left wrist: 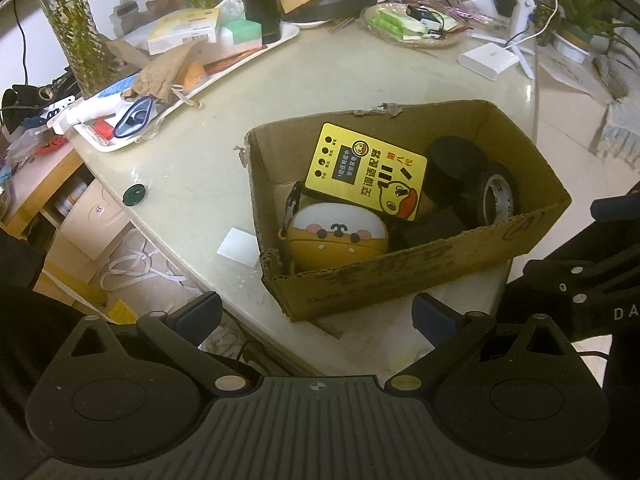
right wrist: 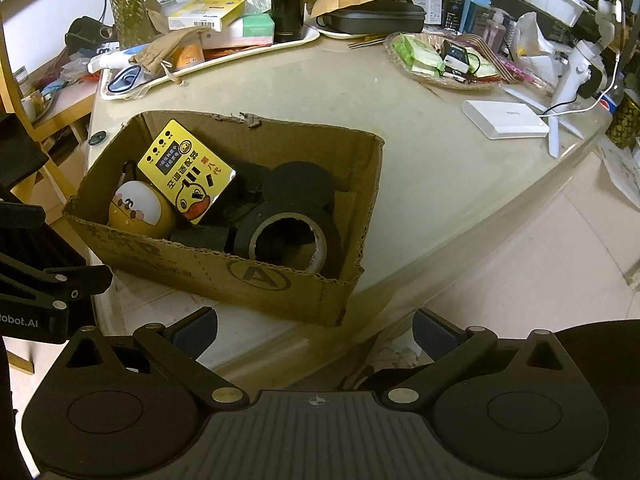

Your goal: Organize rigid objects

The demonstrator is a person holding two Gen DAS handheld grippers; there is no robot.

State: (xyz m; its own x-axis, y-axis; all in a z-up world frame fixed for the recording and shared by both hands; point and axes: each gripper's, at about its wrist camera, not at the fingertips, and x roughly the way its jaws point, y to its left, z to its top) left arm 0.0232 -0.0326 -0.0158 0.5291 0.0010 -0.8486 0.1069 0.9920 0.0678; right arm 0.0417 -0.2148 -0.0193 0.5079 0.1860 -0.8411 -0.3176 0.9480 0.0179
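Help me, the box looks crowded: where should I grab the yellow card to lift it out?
Take the yellow card by its raised upper edge, coming from above. It leans tilted over the round case in the box, so that edge stands free, probably leaving room for jaws on both faces.

Our left gripper (left wrist: 318,316) is matte black: a ribbed centre plate with a small white compass mark, two round housings beside that plate, and angled link arms pinned with silver rivets. Its fingers (left wrist: 200,314) carry dark blue pads. Our right gripper (right wrist: 314,330) is built alike, with the same ribbed plate, rivets and blue-padded fingers (right wrist: 196,328). White lettering "Robot.AI" shows on one black body.
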